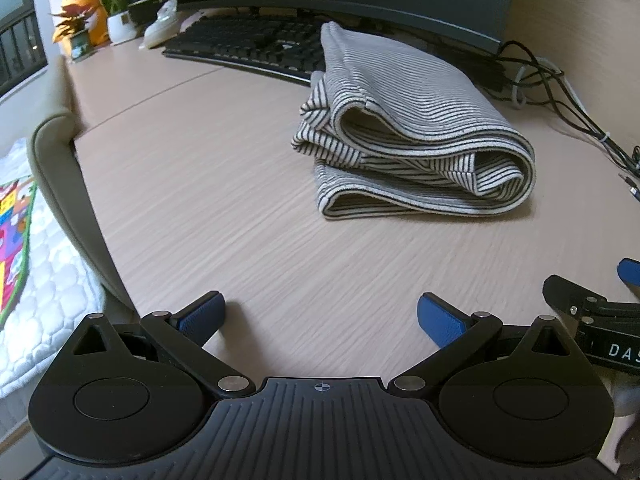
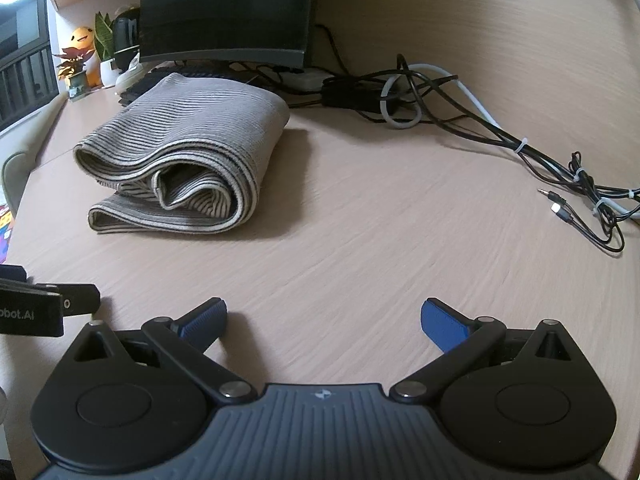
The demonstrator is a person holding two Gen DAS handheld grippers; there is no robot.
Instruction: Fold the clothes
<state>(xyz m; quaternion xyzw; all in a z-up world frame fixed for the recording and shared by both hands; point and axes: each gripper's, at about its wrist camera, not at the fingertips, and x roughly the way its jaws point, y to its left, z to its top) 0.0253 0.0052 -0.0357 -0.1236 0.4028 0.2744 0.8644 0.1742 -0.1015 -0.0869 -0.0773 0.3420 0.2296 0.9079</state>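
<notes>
A grey-and-white striped garment lies folded into a thick bundle on the light wooden desk. In the right wrist view the same garment sits at the left, its rolled edges facing me. My left gripper hovers low over the desk in front of the bundle, open, with nothing between its blue pads. My right gripper is likewise open and empty, well short of the garment. Each gripper's body shows at the edge of the other's view.
A black keyboard and a dark monitor stand behind the garment. Tangled cables trail along the right. Small plants and an orange figure sit at the far left corner. A chair back stands off the desk's left edge.
</notes>
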